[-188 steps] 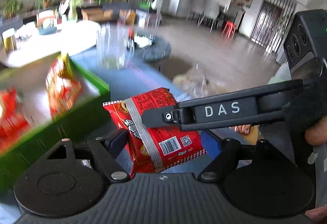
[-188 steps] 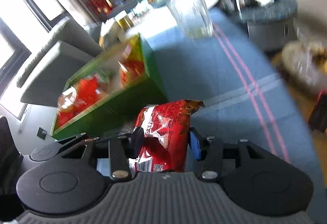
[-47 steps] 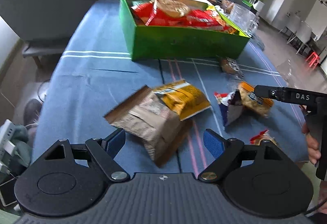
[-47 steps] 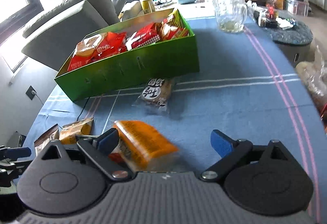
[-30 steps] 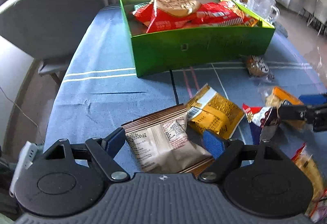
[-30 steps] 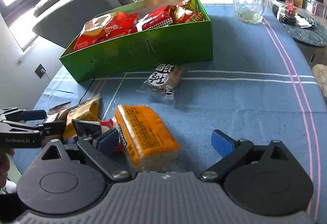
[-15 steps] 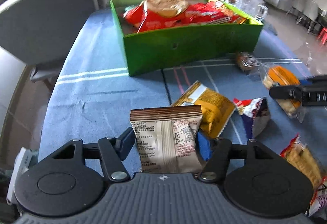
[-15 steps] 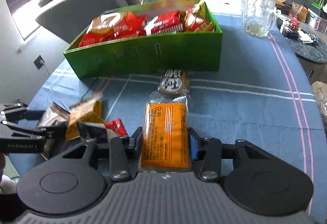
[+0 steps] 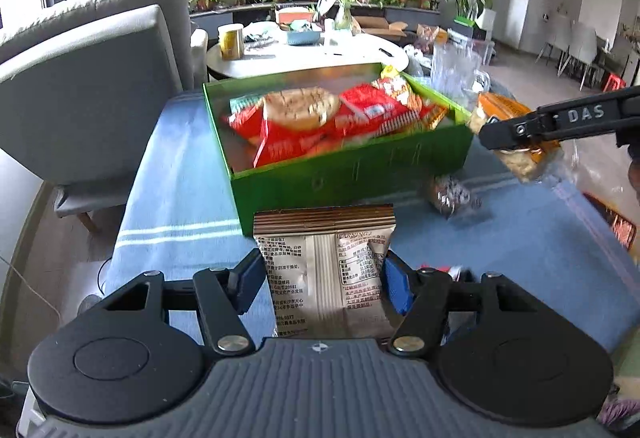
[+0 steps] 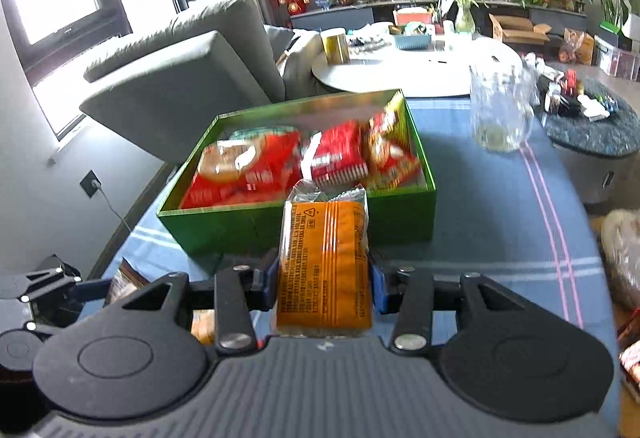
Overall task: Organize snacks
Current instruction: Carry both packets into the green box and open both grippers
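My left gripper (image 9: pixel 320 278) is shut on a brown snack packet (image 9: pixel 324 270), held above the blue tablecloth in front of the green box (image 9: pixel 348 174). My right gripper (image 10: pixel 322 280) is shut on an orange snack packet (image 10: pixel 324 262), also raised in front of the green box (image 10: pixel 400 222). The box holds several red snack packs (image 10: pixel 336 154). In the left wrist view the right gripper (image 9: pixel 516 136) holds the orange packet (image 9: pixel 496 110) at the box's right end.
A dark wrapped snack (image 9: pixel 452 194) lies on the cloth by the box. A glass mug (image 10: pixel 500 114) stands to the right behind the box. A grey sofa (image 9: pixel 88 86) is on the left. A white round table (image 10: pixel 412 66) stands behind.
Both grippers have lifted their packets off the cloth and moved toward the green box. The right gripper now hangs near the box's right end.
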### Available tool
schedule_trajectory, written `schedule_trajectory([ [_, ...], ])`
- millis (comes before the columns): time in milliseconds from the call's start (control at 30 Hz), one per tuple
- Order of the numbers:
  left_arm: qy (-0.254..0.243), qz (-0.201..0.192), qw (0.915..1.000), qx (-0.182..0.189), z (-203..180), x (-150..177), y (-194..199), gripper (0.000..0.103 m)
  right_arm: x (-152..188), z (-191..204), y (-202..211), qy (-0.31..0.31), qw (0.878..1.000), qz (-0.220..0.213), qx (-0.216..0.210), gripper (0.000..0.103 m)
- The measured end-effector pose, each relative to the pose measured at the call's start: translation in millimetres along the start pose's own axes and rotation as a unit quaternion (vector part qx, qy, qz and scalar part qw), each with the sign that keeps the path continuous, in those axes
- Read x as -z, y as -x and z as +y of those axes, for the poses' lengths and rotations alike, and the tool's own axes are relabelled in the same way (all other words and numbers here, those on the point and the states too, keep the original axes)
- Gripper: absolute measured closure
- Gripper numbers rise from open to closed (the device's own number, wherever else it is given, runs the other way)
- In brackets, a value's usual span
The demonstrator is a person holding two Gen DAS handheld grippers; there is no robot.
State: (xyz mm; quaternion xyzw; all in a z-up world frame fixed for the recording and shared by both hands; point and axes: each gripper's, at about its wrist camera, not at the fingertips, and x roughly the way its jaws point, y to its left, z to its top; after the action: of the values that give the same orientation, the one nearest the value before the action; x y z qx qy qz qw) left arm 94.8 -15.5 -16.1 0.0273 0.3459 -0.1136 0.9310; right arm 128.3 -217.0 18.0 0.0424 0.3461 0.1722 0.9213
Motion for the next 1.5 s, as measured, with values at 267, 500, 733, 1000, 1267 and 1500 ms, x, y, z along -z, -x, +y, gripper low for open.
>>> schedule_trajectory([
  [267, 0.014, -0.033, 0.9992, 0.018, 7, -39, 5, 0.044, -31, -4, -19, -0.024, 0.999, -0.021, -0.006, 0.052],
  [500, 0.022, -0.048, 0.9978, 0.041, 12, -86, -25, 0.044, -64, -8, -39, -0.039, 0.999, -0.030, -0.012, 0.052],
  [733, 0.029, -0.041, 0.9966, 0.065, 16, -133, -75, 0.044, -88, -22, -68, -0.064, 0.997, -0.032, -0.007, 0.052],
  [1000, 0.012, -0.004, 0.9979, 0.064, 11, -156, -124, 0.044, -98, -33, -94, -0.080, 0.997, -0.015, 0.007, 0.052],
  [1267, 0.020, 0.011, 0.9970, 0.074, 9, -161, -141, 0.041, -100, -36, -107, -0.081, 0.997, -0.001, 0.001, 0.051],
  [1500, 0.035, 0.003, 0.9970, 0.069, 15, -157, -129, 0.038, -99, -38, -96, -0.096, 0.995, -0.014, -0.015, 0.040],
])
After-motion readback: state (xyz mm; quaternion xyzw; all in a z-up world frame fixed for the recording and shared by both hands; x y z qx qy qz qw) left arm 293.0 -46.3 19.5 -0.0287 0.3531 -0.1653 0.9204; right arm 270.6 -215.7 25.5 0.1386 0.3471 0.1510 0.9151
